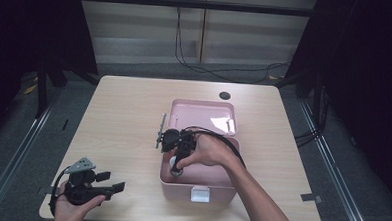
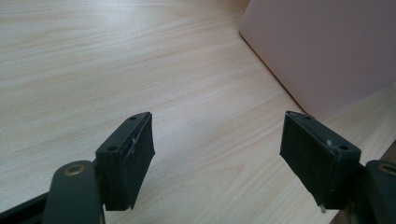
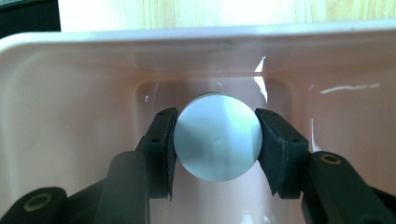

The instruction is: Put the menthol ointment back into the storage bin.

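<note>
My right claw (image 3: 215, 140) is inside the pink box (image 1: 180, 190), pointing down into it. Its two jaws are pressed on both sides of a round white object (image 3: 217, 137), so it is clamped on this object. In the right gripper view I see only the flat round face, so I cannot tell what the object is exactly. It sits low in the box, near one inner wall. From the high view, my right hand (image 1: 209, 151) is over the near half of the box, and the lid (image 1: 204, 113) lies open on the far side. A thin metal tool (image 1: 160, 131) rests on the table (image 1: 124, 107) just beside the left edge of the box.

My left claw (image 2: 217, 154) is low over the table near the front left corner, well apart from my right claw. Its jaws stand wide apart with nothing between them. In the left gripper view the pink wall of the box is ahead and to the right.
</note>
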### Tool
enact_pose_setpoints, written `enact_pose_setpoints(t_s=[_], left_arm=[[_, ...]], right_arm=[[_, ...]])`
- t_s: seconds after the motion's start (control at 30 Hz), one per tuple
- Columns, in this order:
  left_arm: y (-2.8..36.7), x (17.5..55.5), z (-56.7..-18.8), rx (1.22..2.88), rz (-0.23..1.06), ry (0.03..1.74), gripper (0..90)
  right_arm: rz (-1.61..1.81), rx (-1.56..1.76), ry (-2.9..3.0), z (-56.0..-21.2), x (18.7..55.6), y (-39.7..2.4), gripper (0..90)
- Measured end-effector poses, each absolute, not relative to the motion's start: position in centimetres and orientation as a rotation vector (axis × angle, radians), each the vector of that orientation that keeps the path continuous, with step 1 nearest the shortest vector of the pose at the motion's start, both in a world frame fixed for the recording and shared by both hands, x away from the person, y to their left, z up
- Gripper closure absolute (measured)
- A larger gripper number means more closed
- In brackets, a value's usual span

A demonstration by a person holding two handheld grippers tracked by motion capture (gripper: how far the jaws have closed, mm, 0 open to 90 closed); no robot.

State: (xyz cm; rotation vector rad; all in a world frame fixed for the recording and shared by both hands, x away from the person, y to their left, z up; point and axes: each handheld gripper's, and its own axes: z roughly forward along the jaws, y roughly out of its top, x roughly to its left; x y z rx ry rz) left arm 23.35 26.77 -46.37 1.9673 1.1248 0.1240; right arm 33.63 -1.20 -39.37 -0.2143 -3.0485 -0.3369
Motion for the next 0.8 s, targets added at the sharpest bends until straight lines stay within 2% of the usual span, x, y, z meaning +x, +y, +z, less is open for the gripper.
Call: enact_pose_setpoints(t_s=[0.8], left_arm=[[26.8,23.3,-46.4,1.973,0.125,1.128,25.8]], right_arm=[[-0.368,-0.228,-3.026,-41.9,33.9,-1.1,51.1]])
